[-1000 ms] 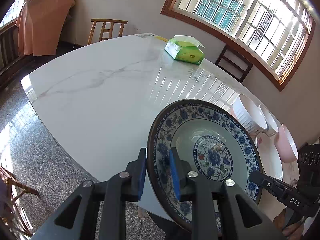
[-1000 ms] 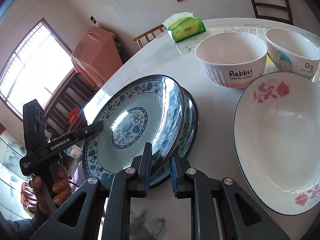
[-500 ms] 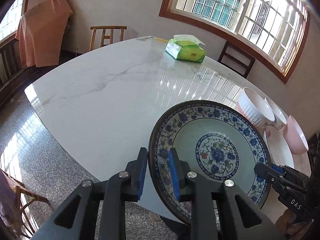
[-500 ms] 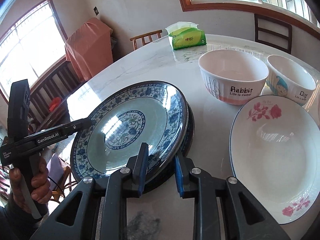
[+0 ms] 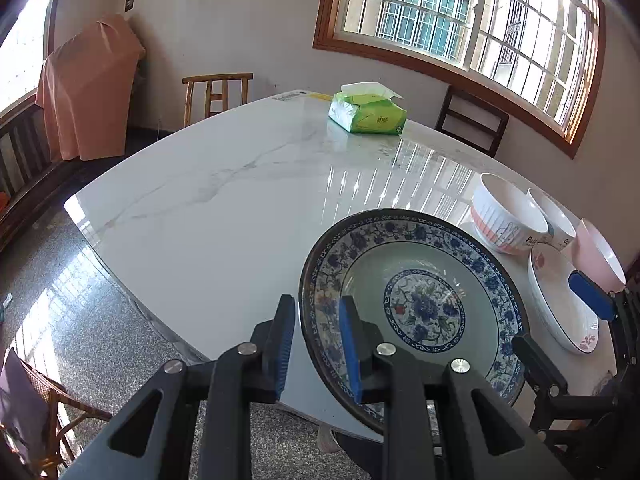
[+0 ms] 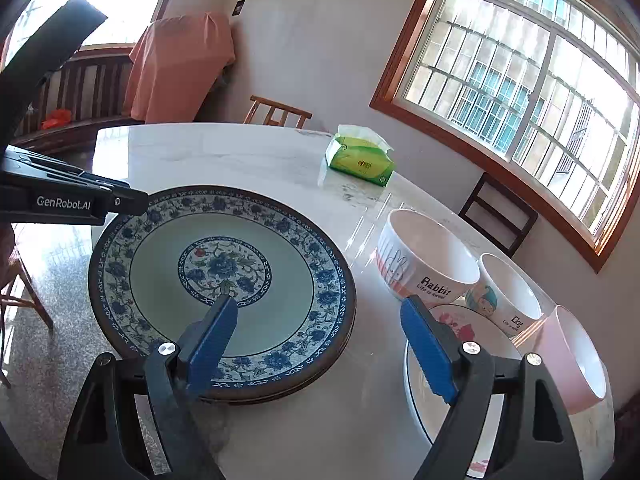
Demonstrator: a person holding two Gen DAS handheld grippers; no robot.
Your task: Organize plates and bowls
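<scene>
A blue-and-white floral plate lies flat on top of another like it, near the front edge of the marble table. My left gripper is shut on its near-left rim; in the right wrist view one of its fingers reaches the plate's left edge. My right gripper is off the plate and its jaws are opening wide. One pad hangs over the plate's near rim without pressing on it. The other pad is over a white rose plate.
Right of the stack stand a white Rabbit bowl, a Dog bowl and a pink bowl, with the rose plate in front. A green tissue pack lies at the far side. Wooden chairs ring the table.
The blue plate has gone from tilted to flat on the lower plate. My right gripper has let go of its rim, opened wide and drawn back. My left gripper keeps its grip.
</scene>
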